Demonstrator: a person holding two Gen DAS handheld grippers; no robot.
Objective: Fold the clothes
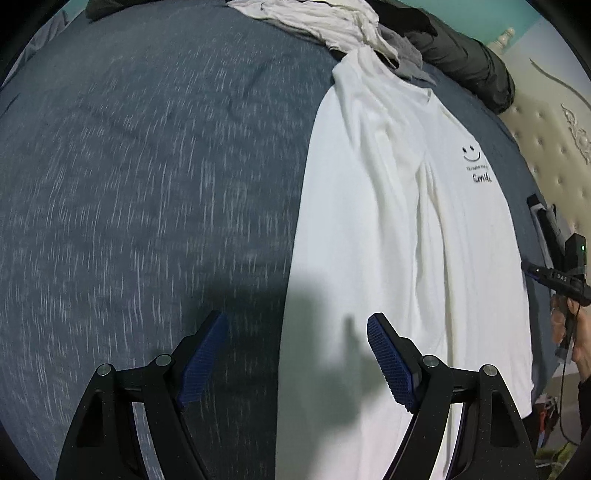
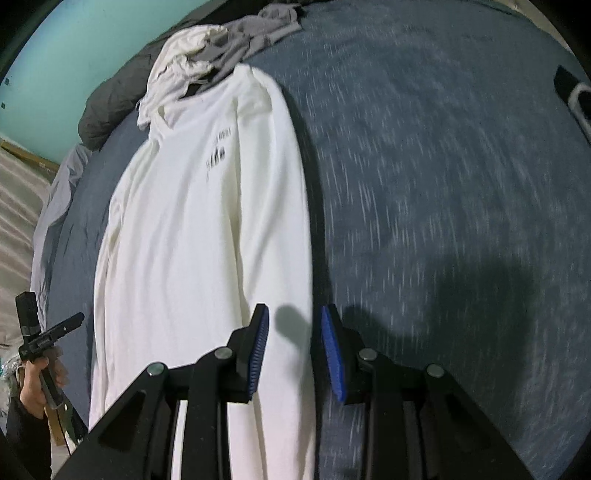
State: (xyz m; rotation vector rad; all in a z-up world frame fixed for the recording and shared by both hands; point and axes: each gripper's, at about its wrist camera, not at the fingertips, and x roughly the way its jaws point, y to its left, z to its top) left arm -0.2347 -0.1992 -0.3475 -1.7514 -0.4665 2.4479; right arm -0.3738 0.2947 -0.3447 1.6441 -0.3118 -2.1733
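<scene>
A shirt [image 1: 399, 221] lies flat and lengthwise on the bed [image 1: 147, 184], along one side edge. A heap of clothes [image 1: 332, 22] sits at the bed's far edge, overlapping the shirt's far end. Both claws hang over the shirt's near end: the left claw [image 1: 297, 354] straddles one long edge, the right claw [image 2: 293, 350] the other.

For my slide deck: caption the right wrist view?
Open right gripper over the edge of a white shirt on a blue bed.
</scene>
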